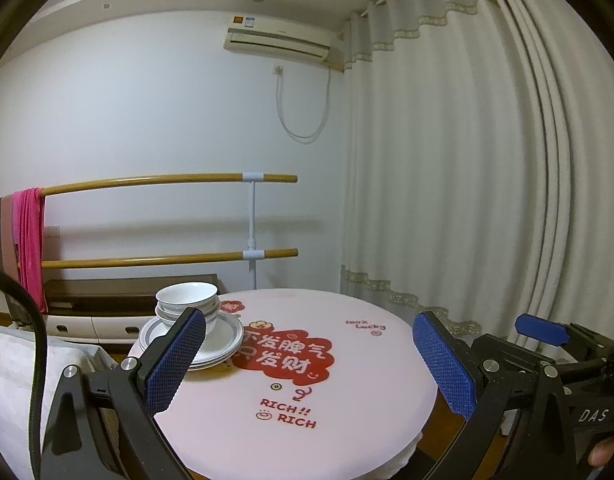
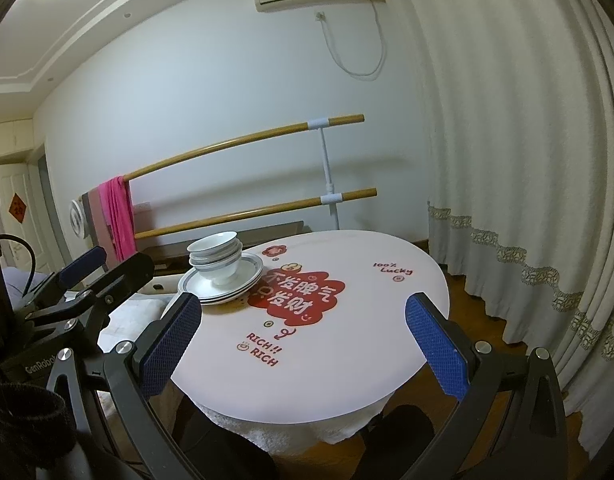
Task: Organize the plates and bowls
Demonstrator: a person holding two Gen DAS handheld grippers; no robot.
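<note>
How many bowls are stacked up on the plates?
3 bowls, nested one inside another, standing on the stack of plates at the far left side of the round table. A further bowl could be hidden inside the nest.

The left tool (image 1: 309,360) hung at the near side of the scene with its blue-padded fingers (image 1: 175,364) spread wide, gripping nothing. The right tool (image 2: 303,344) was held just beside it, to its right, fingers (image 2: 437,350) likewise parted and empty.
</note>
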